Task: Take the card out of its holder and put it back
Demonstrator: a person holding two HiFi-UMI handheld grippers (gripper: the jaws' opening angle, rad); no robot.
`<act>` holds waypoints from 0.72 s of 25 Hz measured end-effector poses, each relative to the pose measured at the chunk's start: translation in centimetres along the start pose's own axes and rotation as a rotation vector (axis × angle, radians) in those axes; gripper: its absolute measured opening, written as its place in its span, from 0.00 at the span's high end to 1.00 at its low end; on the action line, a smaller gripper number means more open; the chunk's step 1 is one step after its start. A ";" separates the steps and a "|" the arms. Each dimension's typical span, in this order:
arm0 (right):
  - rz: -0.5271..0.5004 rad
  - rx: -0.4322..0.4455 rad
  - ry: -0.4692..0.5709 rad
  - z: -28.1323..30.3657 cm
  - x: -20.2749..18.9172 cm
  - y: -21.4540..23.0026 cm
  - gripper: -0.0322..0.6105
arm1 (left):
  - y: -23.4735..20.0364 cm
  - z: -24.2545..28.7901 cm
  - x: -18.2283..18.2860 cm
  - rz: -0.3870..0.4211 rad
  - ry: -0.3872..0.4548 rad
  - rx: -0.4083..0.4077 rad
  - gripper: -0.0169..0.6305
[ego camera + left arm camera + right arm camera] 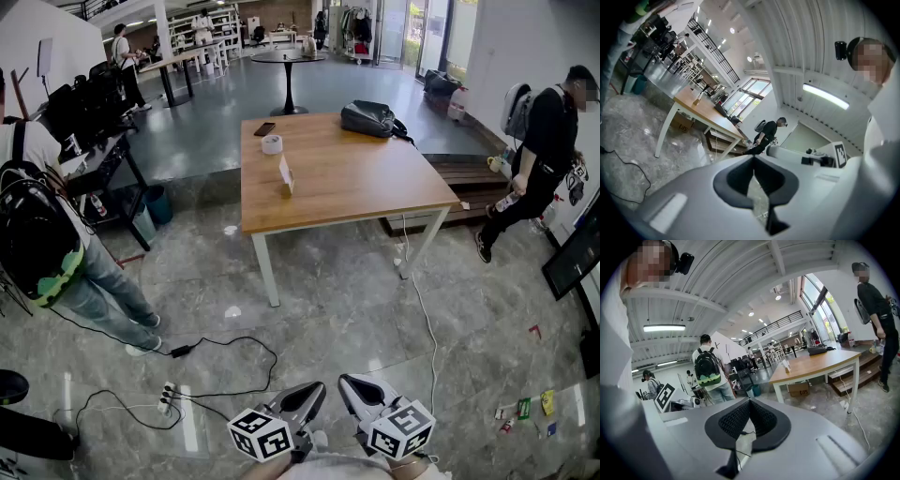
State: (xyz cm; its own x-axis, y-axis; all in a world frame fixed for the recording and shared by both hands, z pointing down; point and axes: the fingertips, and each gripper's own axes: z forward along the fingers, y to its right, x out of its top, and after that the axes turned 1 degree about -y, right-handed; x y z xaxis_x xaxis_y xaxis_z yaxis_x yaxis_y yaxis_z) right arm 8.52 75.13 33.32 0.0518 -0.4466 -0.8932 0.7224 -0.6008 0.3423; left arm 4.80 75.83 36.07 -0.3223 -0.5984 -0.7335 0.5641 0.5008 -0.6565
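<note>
1. Floor (328, 309): grey stone, wide open stretch on the near side of the surface, with a cable (234, 361) lying on it.
2. Surface (375, 187): wooden top on white legs, straight ahead and well apart from both hand-held grippers.
3. Person with backpack (42, 234) stands off the surface's left side, and another person (544, 150) walks off its right side. Neither is in the path.
4. Bag (373, 117): dark, at the surface's far right corner.
5. Left hand-held gripper (314, 389): jaws together, nothing between them, held low and close to the body on the near side of the surface.
6. Right hand-held gripper (349, 384): same, jaws together and empty, just beside the left one.
7. Tape roll (272, 143) and phone (265, 128): toward the surface's far left corner.
8. Card (285, 171): upright in its holder (288, 188), left of the surface's middle and on the near side of the tape roll. Its long edge looks to run near-to-far, so it shows thin edge-on.
9. Key relation: the card lies ahead and slightly left of both hand-held grippers. The left looks marginally nearer. Nothing can be grasped until the walk-up is done and the jaws are opened.
</note>
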 end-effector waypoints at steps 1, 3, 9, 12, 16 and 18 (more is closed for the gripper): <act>-0.016 0.001 -0.005 0.0 -0.2 0.3 0.95 | 0.0 0.3 0.0 -0.002 0.000 -0.008 0.96; -0.032 0.006 -0.014 0.1 -0.4 1.1 0.95 | -0.1 1.0 0.0 -0.005 0.001 -0.020 0.96; -0.014 0.030 -0.034 2.9 0.1 4.1 0.95 | -2.6 3.7 1.6 0.012 -0.004 -0.019 0.96; -0.019 0.032 -0.037 6.0 1.6 6.1 0.95 | -5.2 5.7 4.0 0.017 -0.003 -0.010 0.96; -0.021 0.031 -0.033 10.7 4.3 8.7 0.95 | -8.4 9.0 8.3 0.024 -0.006 -0.029 0.96; -0.017 0.022 -0.025 13.2 6.1 10.1 0.95 | -9.9 10.7 11.1 0.042 -0.007 -0.037 0.96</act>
State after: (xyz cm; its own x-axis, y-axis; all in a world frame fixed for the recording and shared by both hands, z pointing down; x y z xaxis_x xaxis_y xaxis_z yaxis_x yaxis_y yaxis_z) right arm 7.02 57.64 35.15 0.0223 -0.4526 -0.8914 0.7078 -0.6226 0.3338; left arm 3.77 57.56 36.34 -0.2932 -0.5807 -0.7595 0.5489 0.5482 -0.6310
